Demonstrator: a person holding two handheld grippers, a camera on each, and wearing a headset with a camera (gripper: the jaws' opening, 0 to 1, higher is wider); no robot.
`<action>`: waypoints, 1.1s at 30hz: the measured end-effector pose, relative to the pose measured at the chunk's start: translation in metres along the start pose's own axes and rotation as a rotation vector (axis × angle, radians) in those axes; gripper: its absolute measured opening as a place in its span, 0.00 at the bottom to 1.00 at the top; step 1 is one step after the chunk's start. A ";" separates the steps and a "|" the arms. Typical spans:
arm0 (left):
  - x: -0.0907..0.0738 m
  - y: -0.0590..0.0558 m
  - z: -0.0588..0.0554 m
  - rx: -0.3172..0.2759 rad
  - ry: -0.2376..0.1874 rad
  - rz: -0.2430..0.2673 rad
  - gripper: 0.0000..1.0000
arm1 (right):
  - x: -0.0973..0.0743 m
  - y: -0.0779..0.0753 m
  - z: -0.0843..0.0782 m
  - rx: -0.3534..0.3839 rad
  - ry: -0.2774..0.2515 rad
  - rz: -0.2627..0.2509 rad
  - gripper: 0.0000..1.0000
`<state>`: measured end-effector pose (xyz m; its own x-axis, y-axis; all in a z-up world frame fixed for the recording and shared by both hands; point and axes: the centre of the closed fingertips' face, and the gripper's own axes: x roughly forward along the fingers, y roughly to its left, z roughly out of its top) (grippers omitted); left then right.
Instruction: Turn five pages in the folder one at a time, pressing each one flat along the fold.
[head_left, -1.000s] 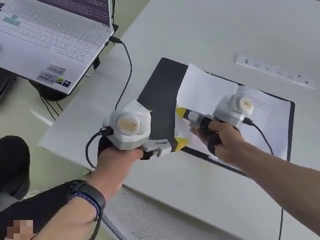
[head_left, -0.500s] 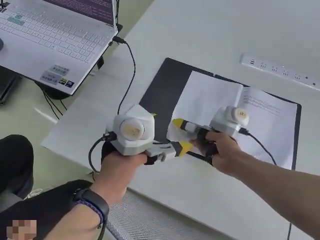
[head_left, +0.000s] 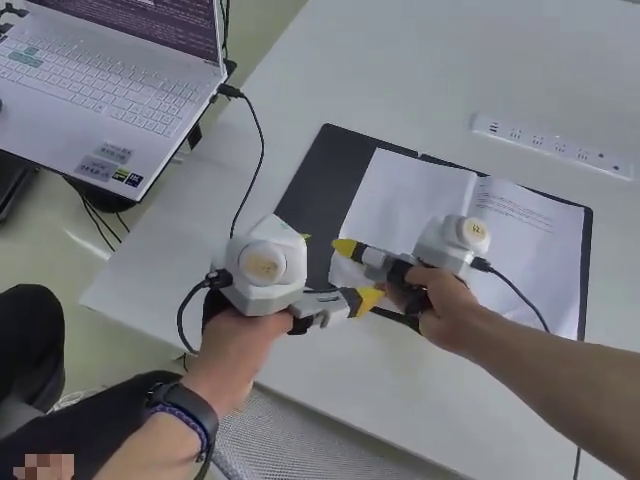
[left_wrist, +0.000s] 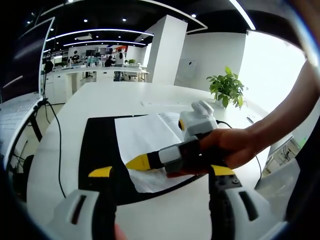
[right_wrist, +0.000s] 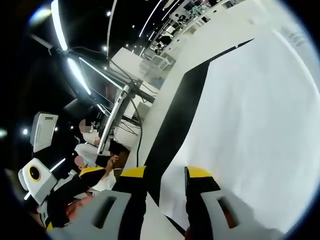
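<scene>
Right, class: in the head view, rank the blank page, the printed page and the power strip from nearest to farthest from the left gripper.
1. Blank page, just ahead of the left gripper.
2. Printed page, on the right half of the folder.
3. Power strip, beyond the folder, far right.

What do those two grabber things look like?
The left gripper and right gripper are chunky white shells with a round beige disc, grey jaws and yellow tips. A black cable trails from each. The left wrist wears a dark wristband.
</scene>
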<state>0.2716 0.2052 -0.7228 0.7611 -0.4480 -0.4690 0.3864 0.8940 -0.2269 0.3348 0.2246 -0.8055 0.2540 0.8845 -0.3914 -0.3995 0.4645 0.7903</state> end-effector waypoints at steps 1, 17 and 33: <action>0.000 0.000 0.000 -0.002 0.000 0.000 0.76 | -0.001 0.002 -0.001 -0.002 0.001 0.008 0.30; 0.005 0.002 -0.008 0.006 0.038 -0.024 0.64 | -0.045 0.013 0.036 -0.031 -0.098 0.033 0.36; 0.039 0.010 -0.016 0.181 0.186 -0.041 0.35 | -0.103 0.005 0.047 -0.002 -0.174 -0.040 0.32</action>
<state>0.2969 0.1966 -0.7567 0.6405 -0.4595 -0.6153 0.5144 0.8516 -0.1006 0.3476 0.1340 -0.7393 0.4178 0.8446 -0.3347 -0.3880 0.4990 0.7749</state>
